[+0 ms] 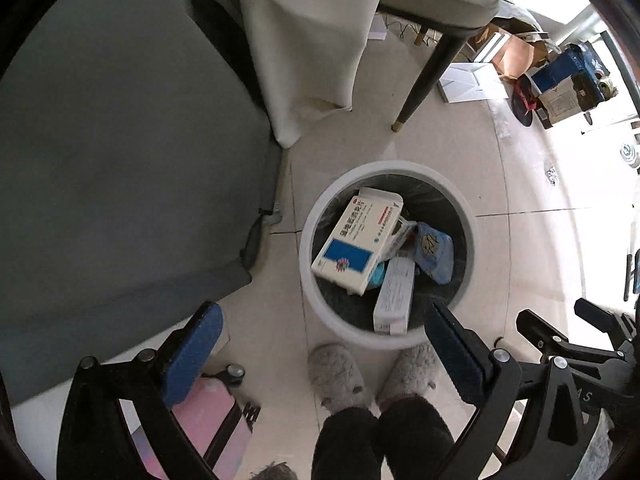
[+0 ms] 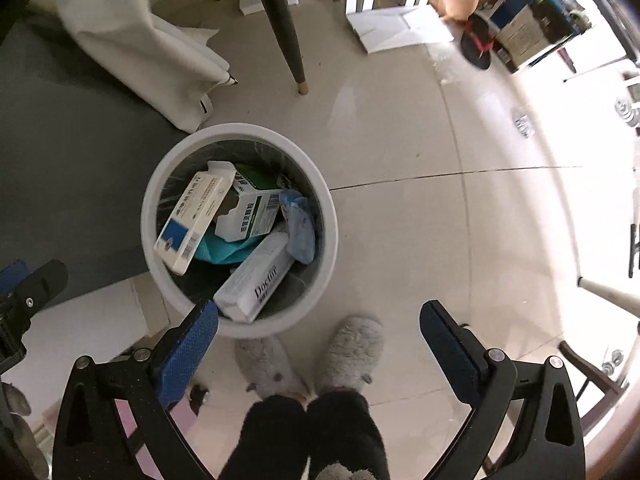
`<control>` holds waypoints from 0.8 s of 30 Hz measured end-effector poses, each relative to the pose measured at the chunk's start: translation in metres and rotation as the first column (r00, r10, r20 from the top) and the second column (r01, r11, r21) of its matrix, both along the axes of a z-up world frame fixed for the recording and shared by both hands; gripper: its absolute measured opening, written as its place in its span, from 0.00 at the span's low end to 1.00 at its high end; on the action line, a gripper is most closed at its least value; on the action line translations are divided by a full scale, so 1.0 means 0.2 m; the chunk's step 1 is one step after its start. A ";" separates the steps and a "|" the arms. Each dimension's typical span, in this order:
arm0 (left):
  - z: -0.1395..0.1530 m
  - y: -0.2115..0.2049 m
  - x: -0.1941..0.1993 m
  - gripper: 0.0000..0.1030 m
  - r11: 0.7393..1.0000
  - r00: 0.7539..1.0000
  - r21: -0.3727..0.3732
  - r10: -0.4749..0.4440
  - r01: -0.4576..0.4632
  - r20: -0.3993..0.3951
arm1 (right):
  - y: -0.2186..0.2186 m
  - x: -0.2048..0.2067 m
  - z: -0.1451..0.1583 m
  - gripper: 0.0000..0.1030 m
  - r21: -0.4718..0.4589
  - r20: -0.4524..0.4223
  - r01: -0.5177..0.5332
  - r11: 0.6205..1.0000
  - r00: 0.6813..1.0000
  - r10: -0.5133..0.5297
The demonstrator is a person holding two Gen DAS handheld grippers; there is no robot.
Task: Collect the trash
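Two views look straight down from handheld grippers onto a tiled floor. A round white bin (image 1: 386, 256) with a dark liner stands on the floor just in front of the person's grey slippers (image 1: 336, 376), beside a dark grey sofa (image 1: 120, 160).

The trash is in the bin. A white and blue box (image 1: 354, 242) lies tilted on top, leaning toward the sofa side. A long white box (image 2: 256, 276) marked "Doctor" rests slanted against the near rim. A green and white box (image 2: 250, 210) with an open flap sits behind them, a crumpled blue wrapper (image 2: 300, 228) lies against the far side, and something teal shows underneath.

The left gripper (image 1: 320, 356) hangs above the bin's near edge, jaws spread wide and holding nothing. The right gripper (image 2: 320, 354) hangs a little to the side over the slippers, jaws likewise wide apart and empty.

The boxes look like thin cardboard: light, stiff along the edges, but easy to crush if squeezed on the broad faces. Pinching across a narrow side would likely hold best. The wrapper looks soft and slippery, so a bunched fold would give the surest hold. With the pieces already in the bin, collecting seems nearly finished. Cartons (image 2: 532, 20) and white boards (image 2: 400, 26) lie on the floor well apart from the bin.
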State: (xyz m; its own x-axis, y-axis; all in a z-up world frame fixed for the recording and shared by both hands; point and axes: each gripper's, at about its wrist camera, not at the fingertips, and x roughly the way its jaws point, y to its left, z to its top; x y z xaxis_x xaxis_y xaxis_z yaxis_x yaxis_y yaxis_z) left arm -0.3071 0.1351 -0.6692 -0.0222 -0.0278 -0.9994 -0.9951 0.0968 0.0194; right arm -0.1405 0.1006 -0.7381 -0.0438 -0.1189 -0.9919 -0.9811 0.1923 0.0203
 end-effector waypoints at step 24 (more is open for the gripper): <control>1.90 -0.50 0.08 1.00 0.991 0.993 0.128 -0.041 0.026 0.114 | -0.40 0.02 2.17 0.99 0.195 -0.114 -0.058 0.979 0.990 0.081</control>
State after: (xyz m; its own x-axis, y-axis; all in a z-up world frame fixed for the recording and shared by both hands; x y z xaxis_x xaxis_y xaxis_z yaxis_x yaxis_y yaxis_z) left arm -0.2911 0.0352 -0.2893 0.0954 0.0977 -0.9906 -0.9876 0.1341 -0.0819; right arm -0.1355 0.0198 -0.3044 -0.1625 0.0649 -0.9846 -0.9801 0.1048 0.1686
